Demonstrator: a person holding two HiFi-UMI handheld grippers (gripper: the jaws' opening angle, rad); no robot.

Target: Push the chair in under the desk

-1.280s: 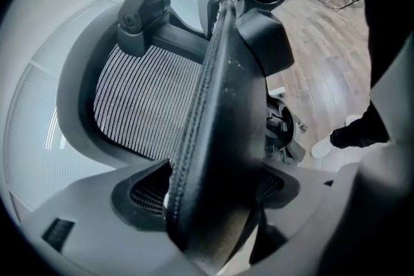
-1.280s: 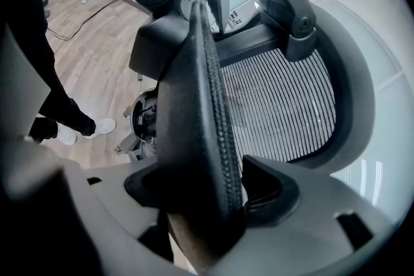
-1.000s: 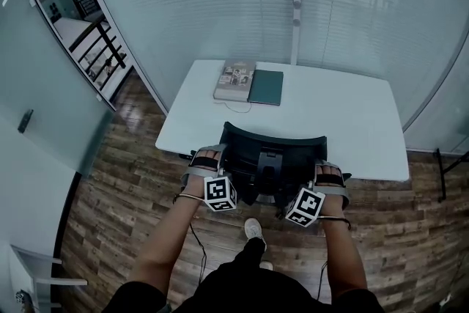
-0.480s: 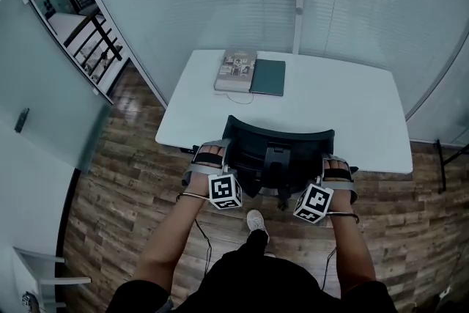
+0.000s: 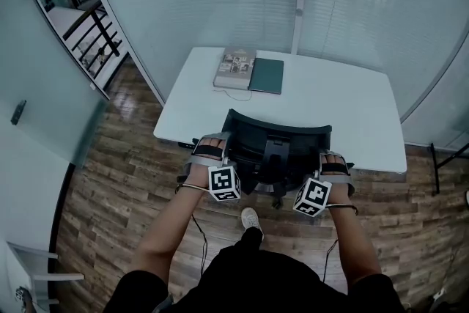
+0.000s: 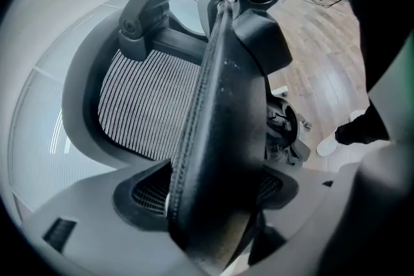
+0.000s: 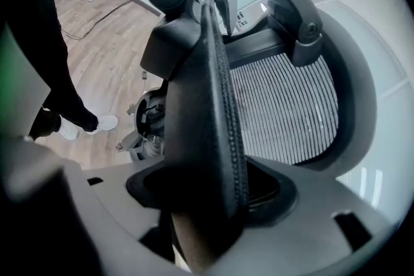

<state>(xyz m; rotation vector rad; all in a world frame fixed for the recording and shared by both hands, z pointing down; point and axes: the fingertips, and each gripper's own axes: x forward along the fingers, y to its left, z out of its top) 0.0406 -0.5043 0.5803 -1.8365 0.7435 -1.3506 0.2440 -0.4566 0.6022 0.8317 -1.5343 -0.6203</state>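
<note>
Black chair [image 5: 277, 146] — back at white desk [image 5: 352, 110] edge | left claw [image 6: 210, 203] clamps left-side armrest [image 6: 223, 106] | right claw [image 7: 207, 197] clamps right-side armrest [image 7: 207, 106]

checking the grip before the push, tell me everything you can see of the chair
The chair is a black office chair: mesh back in a dark frame, padded stitched armrests. It stands upright on the wood floor facing the white desk, its back at the desk's near edge. The left gripper and right gripper each clamp one armrest between their fingers.
</note>
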